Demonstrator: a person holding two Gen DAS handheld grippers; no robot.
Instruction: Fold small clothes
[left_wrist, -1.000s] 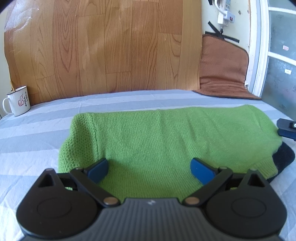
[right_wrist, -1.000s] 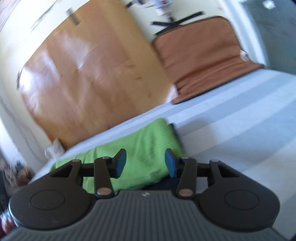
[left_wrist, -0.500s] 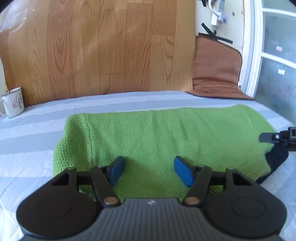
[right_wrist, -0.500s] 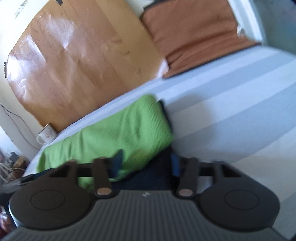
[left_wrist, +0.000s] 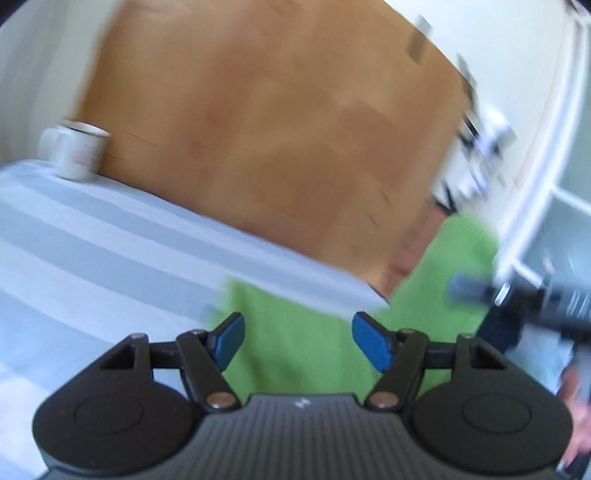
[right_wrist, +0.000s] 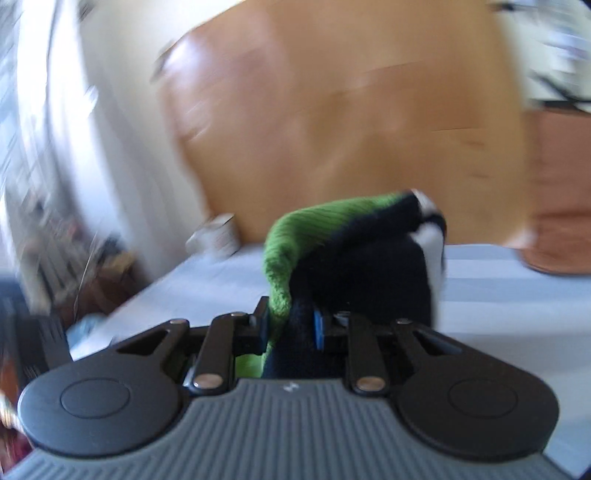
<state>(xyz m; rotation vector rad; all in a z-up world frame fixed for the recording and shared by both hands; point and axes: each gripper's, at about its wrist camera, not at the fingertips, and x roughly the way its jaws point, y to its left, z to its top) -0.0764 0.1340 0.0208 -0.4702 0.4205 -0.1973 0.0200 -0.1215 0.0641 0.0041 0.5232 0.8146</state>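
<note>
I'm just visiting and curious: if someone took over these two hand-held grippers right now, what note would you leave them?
Right gripper: jaws just closed, clamped on the green sweater, that end lifted off the striped sheet.
Left gripper: jaws closed in, then eased slightly; sweater between them, grip unclear through blur.
Done: one end raised. Left: fold over, lay flat.

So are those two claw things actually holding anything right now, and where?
The right gripper pinches the green knit garment at its dark-lined end. The left gripper has cloth between its pads, but a grip cannot be told.
</note>
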